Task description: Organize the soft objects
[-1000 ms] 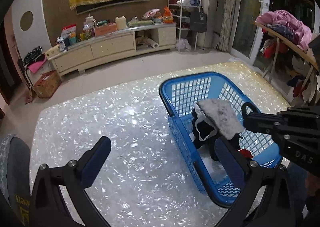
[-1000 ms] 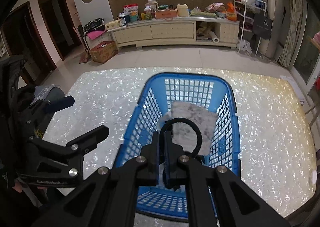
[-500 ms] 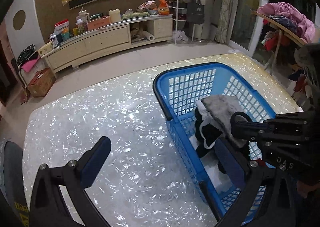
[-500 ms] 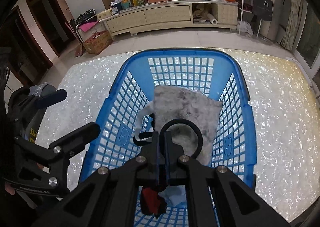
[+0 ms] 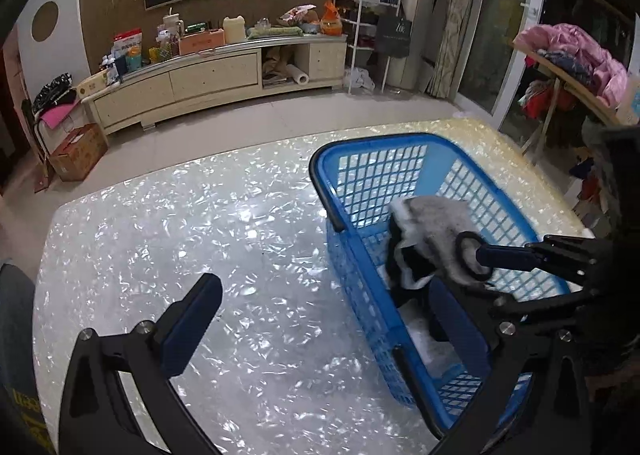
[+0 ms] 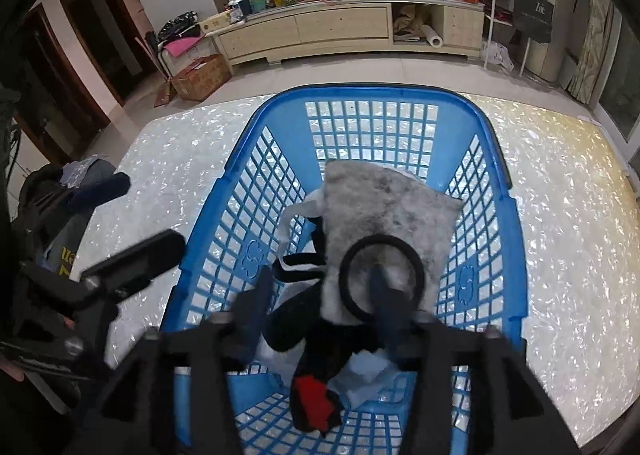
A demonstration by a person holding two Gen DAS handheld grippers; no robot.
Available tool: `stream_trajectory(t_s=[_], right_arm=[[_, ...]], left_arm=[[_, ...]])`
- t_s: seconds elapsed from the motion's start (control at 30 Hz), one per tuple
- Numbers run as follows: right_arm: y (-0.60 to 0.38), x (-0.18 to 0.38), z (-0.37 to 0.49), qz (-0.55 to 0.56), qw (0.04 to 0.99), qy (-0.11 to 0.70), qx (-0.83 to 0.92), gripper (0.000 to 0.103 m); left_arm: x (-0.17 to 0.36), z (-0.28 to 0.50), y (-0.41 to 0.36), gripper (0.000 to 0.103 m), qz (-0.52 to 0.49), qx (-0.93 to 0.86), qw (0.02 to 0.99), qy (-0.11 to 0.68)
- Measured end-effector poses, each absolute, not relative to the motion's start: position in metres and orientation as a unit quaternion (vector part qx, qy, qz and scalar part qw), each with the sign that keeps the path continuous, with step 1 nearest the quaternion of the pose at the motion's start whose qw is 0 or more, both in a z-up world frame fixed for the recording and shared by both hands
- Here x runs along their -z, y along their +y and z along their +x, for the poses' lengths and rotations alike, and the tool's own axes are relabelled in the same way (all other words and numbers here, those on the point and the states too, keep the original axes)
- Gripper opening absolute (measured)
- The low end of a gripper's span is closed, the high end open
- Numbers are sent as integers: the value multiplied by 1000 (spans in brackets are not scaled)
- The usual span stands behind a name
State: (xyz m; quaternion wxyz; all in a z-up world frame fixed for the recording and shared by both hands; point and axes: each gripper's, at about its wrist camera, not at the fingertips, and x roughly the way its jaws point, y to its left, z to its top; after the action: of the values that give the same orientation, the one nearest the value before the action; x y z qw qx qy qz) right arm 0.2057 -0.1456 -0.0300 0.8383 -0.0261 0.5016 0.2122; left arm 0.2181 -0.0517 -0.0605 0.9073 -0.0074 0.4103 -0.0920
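Note:
A blue mesh basket [image 6: 496, 159] stands on the shimmery white table [image 5: 180, 239]; it also shows in the left wrist view [image 5: 360, 143]. In it lie a grey fuzzy cloth [image 6: 384, 195], black-and-white fabric [image 6: 304, 267], a red piece [image 6: 312, 403] and a pale blue piece [image 6: 364, 375]. A black hair tie [image 6: 382, 279] rests on the grey cloth, hooked against one right fingertip; it also shows in the left wrist view [image 5: 472, 255]. My right gripper [image 6: 320, 291] hovers over the basket with jaws open. My left gripper [image 5: 324, 319] is open and empty, left of the basket.
Beyond the table stands a long cream cabinet [image 5: 216, 75] with clutter on top, a cardboard box [image 5: 76, 151] on the floor, a white shelf rack [image 5: 372, 15], and a rack of pink clothes [image 5: 576, 51] at the right.
My right gripper has moved down over the basket and its jaws have opened; the hair tie now lies on the grey cloth. The left gripper stays open.

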Motion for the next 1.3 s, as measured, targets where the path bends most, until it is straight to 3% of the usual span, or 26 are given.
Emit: stream_trajectory(t_s=[0.1, 0.17, 0.3, 0.43, 0.87, 1.3], right_arm=[[-148, 27, 198, -22, 841, 499, -207, 61], [-153, 24, 189, -16, 845, 491, -211, 73], [-161, 6, 171, -11, 859, 472, -198, 81], [-169, -17, 143, -8, 879, 439, -185, 103], [-167, -73, 33, -33, 947, 303, -104, 103], [-164, -83, 2, -41, 954, 286, -85, 103]], left_arm=[[53, 206, -52, 103, -13, 105, 911, 398], [46, 195, -52, 103, -12, 104, 917, 386], [33, 174, -50, 103, -6, 86, 928, 363], [21, 147, -44, 103, -18, 76, 937, 341], [-19, 61, -32, 103, -18, 62, 960, 273], [-35, 27, -42, 103, -25, 83, 964, 253]])
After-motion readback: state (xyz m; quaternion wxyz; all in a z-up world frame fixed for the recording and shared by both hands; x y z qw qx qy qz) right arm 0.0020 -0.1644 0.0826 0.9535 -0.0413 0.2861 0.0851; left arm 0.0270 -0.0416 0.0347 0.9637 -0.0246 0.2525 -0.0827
